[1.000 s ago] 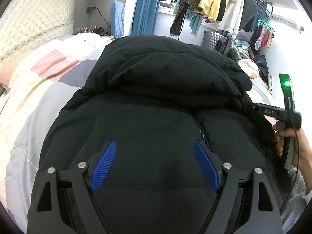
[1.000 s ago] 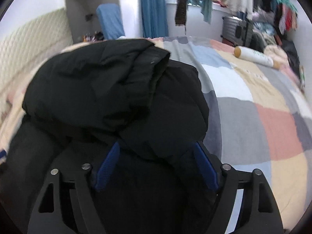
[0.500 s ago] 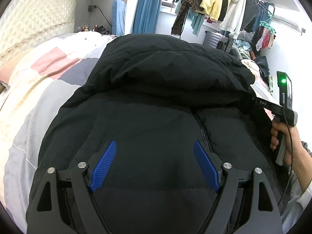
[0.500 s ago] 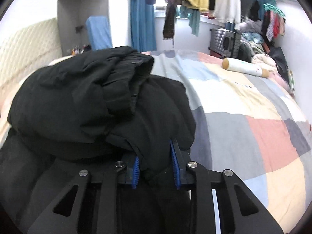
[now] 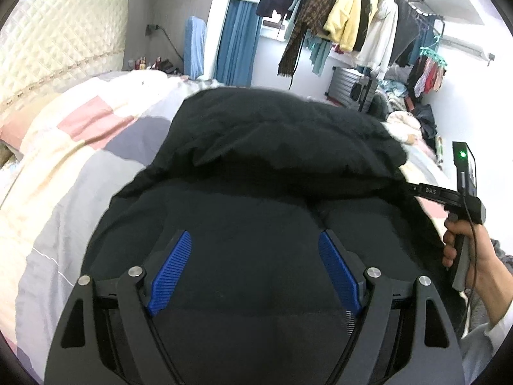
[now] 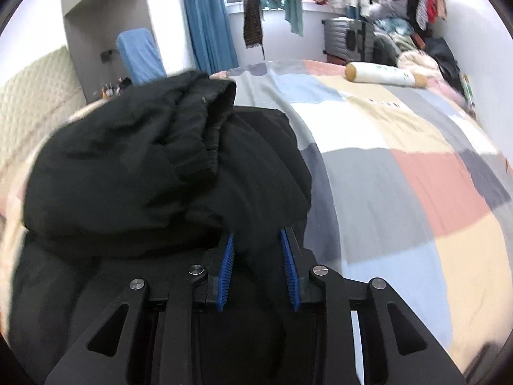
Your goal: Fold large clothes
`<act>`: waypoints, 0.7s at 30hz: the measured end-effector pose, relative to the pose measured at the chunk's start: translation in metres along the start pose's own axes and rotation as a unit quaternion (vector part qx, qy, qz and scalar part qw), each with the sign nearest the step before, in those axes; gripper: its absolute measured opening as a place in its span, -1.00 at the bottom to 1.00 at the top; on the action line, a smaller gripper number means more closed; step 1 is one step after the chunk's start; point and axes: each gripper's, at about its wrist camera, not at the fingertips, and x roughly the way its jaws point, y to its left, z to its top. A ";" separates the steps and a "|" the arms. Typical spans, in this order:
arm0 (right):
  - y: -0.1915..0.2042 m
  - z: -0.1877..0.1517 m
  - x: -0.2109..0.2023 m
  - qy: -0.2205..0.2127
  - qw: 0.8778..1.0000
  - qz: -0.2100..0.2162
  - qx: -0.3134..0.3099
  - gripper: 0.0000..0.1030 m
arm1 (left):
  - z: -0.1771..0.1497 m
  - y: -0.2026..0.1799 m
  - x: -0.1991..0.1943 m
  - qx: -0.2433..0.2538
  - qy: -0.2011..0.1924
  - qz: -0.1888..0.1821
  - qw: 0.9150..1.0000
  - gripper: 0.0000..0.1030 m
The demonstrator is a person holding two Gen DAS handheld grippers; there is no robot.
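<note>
A bulky black padded jacket (image 5: 272, 166) lies on the bed with its upper part folded back over the body. My left gripper (image 5: 255, 269) hovers just above the jacket's front, jaws wide open with nothing pinched. My right gripper (image 6: 258, 266) has a thick fold of the jacket (image 6: 128, 176) at its right edge between its blue pads (image 6: 226, 272); the jaws are opening slightly while the fabric still fills the gap. The left wrist view shows the right gripper's body (image 5: 449, 194) in a person's hand (image 5: 461, 247), with its tips hidden under the fold.
A patchwork bedspread (image 6: 400, 176) covers the bed, with a quilted headboard (image 5: 57, 48) at the left. A white bolster pillow (image 6: 381, 75) lies at the far right of the bed. A suitcase (image 6: 349, 37) and a rack of hanging clothes (image 5: 346, 22) stand beyond.
My right gripper's jaws went from wide to closed on the jacket's right-hand fold, then rolled and rose a little with it. The left gripper rose slightly, still open.
</note>
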 end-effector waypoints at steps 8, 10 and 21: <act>0.024 0.016 -0.119 -0.077 0.996 0.041 -0.026 -0.48 | 0.032 -0.040 -0.077 0.035 -0.048 -0.014 0.998 0.59; 0.030 0.020 -0.152 -0.098 0.993 0.048 -0.039 -0.48 | 0.040 -0.051 -0.102 0.053 -0.067 -0.013 0.996 0.59; 0.039 0.017 -0.284 -0.137 0.982 0.112 -0.065 -0.48 | 0.072 -0.077 -0.243 0.092 -0.123 -0.019 0.988 0.59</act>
